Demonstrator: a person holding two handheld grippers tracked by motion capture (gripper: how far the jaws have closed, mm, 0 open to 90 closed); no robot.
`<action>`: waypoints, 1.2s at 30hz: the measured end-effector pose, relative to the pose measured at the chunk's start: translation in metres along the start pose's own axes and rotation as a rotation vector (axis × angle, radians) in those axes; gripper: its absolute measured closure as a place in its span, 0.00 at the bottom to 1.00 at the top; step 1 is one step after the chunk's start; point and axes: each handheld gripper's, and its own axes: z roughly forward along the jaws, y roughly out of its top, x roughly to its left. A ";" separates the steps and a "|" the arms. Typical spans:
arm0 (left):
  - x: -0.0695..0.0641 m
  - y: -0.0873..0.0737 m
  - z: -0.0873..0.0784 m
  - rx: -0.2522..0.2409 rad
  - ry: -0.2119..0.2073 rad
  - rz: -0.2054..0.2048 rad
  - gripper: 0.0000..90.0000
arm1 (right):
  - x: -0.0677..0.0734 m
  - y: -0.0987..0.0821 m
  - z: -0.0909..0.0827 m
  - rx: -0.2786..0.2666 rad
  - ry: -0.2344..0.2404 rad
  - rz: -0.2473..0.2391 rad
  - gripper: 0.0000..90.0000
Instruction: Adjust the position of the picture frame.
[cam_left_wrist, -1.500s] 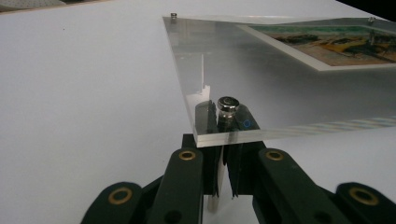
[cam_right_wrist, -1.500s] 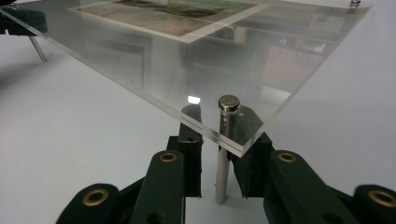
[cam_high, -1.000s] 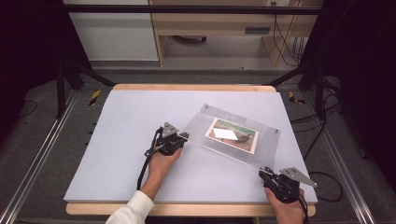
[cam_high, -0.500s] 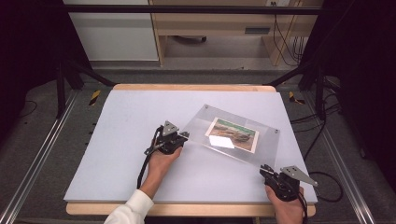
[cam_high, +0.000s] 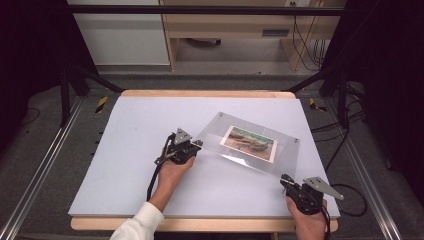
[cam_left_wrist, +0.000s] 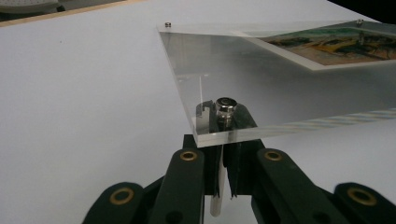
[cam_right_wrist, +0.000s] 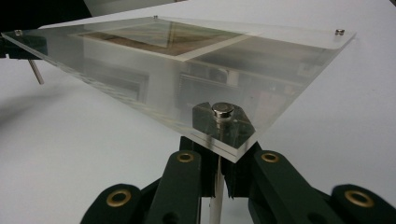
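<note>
A clear acrylic picture frame with a landscape print in it lies slanted across the white table, with a metal pin at each corner. My left gripper is at its left corner. In the left gripper view that gripper is shut on the corner pin under the plate. My right gripper is at the near right corner. Its jaws have just been closing and now pinch that corner's pin. The frame's far left pin hangs below the plate.
The table has a wooden front edge and metal rails along both sides. A cabinet and a wooden shelf stand behind it. Cables lie on the floor at the right.
The bright glare on the print has faded, as if the plate tilted slightly. Both hands are in the same places at the frame's corners.
</note>
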 end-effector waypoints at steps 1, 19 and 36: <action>0.000 0.000 0.000 0.001 0.000 0.002 0.93 | 0.000 0.000 0.000 0.001 0.001 0.000 0.94; 0.000 0.003 0.002 0.002 -0.002 0.018 0.93 | 0.000 0.002 -0.001 -0.002 0.001 0.001 0.94; -0.004 0.019 -0.009 -0.041 -0.024 0.029 0.94 | -0.007 0.017 -0.008 -0.067 0.029 0.014 0.95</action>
